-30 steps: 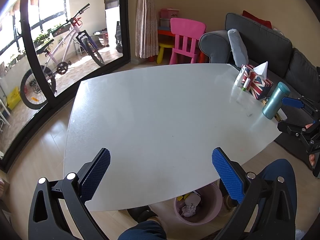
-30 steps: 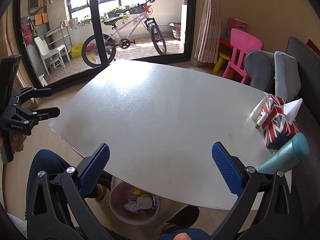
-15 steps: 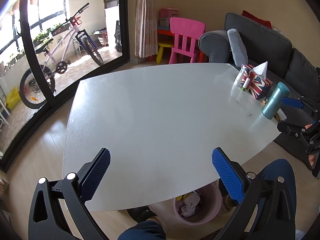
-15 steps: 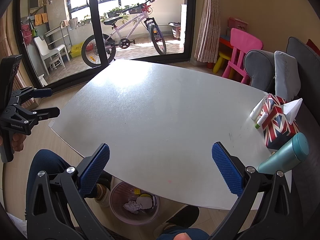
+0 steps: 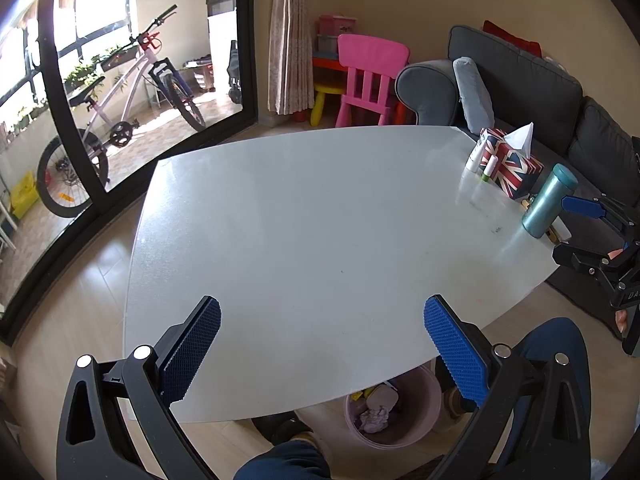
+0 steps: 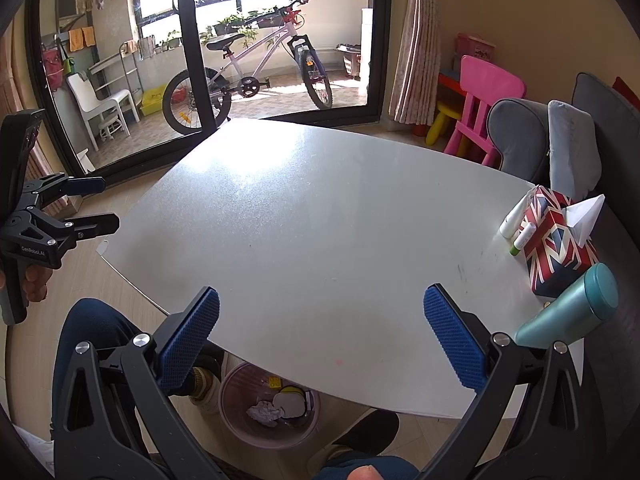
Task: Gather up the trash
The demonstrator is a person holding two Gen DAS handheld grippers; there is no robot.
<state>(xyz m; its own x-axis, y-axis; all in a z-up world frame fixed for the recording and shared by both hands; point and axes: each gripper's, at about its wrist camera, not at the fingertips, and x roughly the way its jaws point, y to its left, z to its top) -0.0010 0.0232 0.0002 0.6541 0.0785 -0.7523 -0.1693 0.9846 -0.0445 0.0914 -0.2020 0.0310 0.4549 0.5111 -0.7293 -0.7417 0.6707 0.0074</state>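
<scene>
A pink trash bin [image 5: 394,412] stands on the floor under the near edge of the white table [image 5: 312,216], with crumpled paper and other scraps inside; it also shows in the right wrist view [image 6: 269,410]. My left gripper [image 5: 320,340] is open and empty above the table's near edge. My right gripper [image 6: 320,338] is open and empty over the near edge too. Each gripper shows in the other's view, the right one [image 5: 588,226] at the table's right side, the left one [image 6: 86,204] off its left corner.
At the table's right edge stand a Union Jack tissue box [image 6: 558,246], two small white tubes [image 6: 516,224] and a teal bottle [image 6: 572,308]. A grey sofa [image 5: 520,80], a pink child's chair [image 5: 370,80] and a bicycle [image 6: 248,64] behind a glass door surround the table. The person's legs [image 6: 92,336] are beside the bin.
</scene>
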